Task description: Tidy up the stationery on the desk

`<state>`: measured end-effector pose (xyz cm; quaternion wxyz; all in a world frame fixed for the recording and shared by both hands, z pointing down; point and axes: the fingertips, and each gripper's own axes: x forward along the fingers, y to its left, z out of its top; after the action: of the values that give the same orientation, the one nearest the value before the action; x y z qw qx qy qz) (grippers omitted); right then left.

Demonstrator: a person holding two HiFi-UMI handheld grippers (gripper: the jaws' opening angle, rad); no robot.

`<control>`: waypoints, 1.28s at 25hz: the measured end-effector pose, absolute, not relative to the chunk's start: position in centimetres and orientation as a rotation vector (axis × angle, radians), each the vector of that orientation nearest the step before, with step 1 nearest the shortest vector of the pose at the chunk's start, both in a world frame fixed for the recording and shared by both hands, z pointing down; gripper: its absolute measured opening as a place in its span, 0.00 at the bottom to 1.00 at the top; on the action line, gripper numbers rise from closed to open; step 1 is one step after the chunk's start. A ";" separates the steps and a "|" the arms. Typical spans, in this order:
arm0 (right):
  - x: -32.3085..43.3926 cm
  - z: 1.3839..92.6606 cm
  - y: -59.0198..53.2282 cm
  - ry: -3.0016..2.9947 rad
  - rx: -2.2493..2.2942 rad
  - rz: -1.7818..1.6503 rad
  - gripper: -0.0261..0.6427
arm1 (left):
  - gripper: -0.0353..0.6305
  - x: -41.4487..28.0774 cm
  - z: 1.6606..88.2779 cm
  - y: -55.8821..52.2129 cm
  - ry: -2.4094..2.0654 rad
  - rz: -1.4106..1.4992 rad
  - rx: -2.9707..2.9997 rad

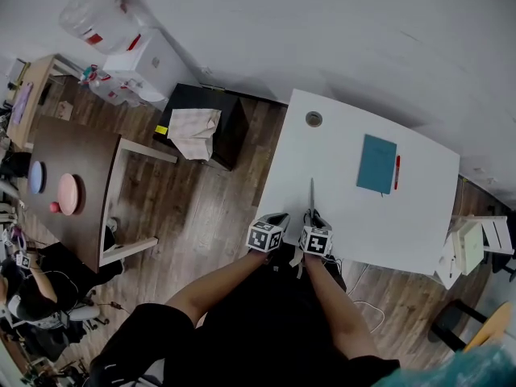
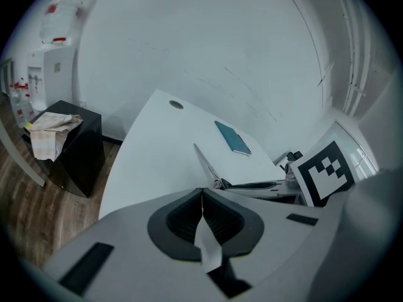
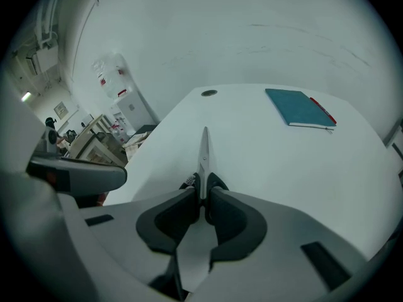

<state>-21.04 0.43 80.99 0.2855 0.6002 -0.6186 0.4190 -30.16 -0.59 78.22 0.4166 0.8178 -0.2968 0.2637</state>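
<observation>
A pair of scissors lies near the front edge of the white desk, its blades pointing away from me. My right gripper is shut on its black handle end. My left gripper is just to the left of it at the desk edge, shut with nothing between its pads. In the left gripper view the scissors lie just ahead to the right. Farther back on the desk lies a teal notebook, with a red pen along its right side.
A round cable hole sits at the desk's far left corner. Left of the desk stand a black cabinet with a cloth on it and a brown table. White clutter lies off the desk's right end.
</observation>
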 end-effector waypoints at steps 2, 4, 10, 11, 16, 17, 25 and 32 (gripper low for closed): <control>-20.7 80.6 0.5 -1.662 1.611 1.123 0.17 | 0.07 -29.7 78.1 -0.4 -0.745 0.652 2.051; -20.1 80.3 0.4 -1.675 1.626 1.116 0.17 | 0.07 -28.9 78.0 -0.3 -0.733 0.636 2.063; -17.8 78.7 -0.4 -1.713 1.716 1.113 0.17 | 0.07 -27.0 76.7 0.0 -0.725 0.591 2.117; -17.4 78.4 -0.5 -1.718 1.724 1.109 0.17 | 0.07 -26.8 76.5 -0.1 -0.730 0.589 2.120; -14.6 76.7 -0.4 -1.737 1.752 1.099 0.17 | 0.07 -24.4 75.7 -0.6 -0.758 0.616 2.124; -13.9 76.5 -0.4 -1.736 1.756 1.106 0.17 | 0.07 -23.4 75.5 -0.6 -0.757 0.613 2.126; -7.0 75.4 -0.7 -1.744 1.756 1.128 0.17 | 0.07 -14.7 74.4 -0.7 -0.744 0.597 2.138; 1.4 75.4 -0.6 -1.715 1.796 1.173 0.17 | 0.07 -6.9 74.5 -0.8 -0.765 0.584 2.137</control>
<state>1.45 -0.65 75.45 0.1963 0.6411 -0.6124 0.4188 -6.93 -0.83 74.49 0.3886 0.8402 -0.3007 0.2295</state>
